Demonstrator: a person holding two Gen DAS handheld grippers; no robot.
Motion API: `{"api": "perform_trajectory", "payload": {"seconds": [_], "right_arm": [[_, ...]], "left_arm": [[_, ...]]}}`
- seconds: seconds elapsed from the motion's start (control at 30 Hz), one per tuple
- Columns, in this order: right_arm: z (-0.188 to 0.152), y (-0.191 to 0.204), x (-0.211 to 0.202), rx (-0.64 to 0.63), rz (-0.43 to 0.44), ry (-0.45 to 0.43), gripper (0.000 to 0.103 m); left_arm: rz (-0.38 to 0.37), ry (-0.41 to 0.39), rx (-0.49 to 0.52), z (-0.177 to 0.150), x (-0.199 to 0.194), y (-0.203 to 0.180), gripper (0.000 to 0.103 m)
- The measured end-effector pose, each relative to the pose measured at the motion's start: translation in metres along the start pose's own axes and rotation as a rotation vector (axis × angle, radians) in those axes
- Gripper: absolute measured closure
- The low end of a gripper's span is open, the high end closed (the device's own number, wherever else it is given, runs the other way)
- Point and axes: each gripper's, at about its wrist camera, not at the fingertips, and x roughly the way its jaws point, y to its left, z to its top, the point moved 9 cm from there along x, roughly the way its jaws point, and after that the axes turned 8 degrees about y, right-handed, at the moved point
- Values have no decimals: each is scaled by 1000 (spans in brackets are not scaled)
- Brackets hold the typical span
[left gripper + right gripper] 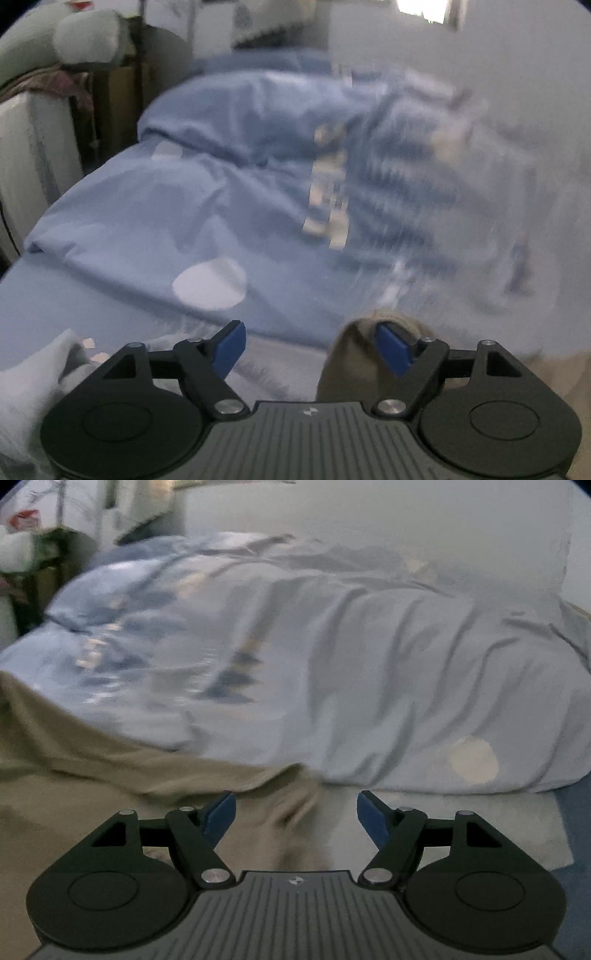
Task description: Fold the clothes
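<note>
Now | left gripper (310, 349) wide, touching beige garment (354, 354) | right gripper (295, 816) wide, empty

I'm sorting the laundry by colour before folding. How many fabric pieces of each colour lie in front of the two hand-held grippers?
Beige garment: 1
Light blue duvet: 1
White cloth: 1
Pale grey-blue cloth, at the left edge of the left wrist view: 1
Total: 4, though motion blur could hide more.
</note>
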Motion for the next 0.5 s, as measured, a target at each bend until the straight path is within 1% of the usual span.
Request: {"api": "perform_trajectory", "payload": {"seconds": [0.03, 0.1, 0.13, 0.2, 0.27, 0.33, 0.4, 0.47, 0.5], "right_arm": [[-5, 10, -11, -6, 22, -8, 29], [-13, 26, -29, -33, 55, -24, 29], [-16, 34, -38, -52, 66, -32, 29], [-21, 48, -54, -91, 89, -47, 29], [-27, 63, -70, -129, 112, -62, 29], [-29, 77, -81, -184, 125, -90, 29], [-27, 87, -81, -220, 129, -104, 29], [-25, 90, -73, -155, 180, -93, 29], [-24, 90, -68, -104, 215, -87, 29]], "left_arm": [[25, 39, 27, -2, 7, -2, 25], [30, 84, 87, -11, 15, -8, 24], [40, 83, 116, -15, 17, -10, 24], [89, 53, 159, -20, 17, -9, 24], [100, -5, 120, -24, 6, -3, 25], [72, -103, 77, -30, -20, -2, 25], [-27, -181, 31, -45, -51, -8, 25], [-149, -274, -22, -71, -91, -20, 23], [-202, -305, -38, -85, -108, -26, 20]]}}
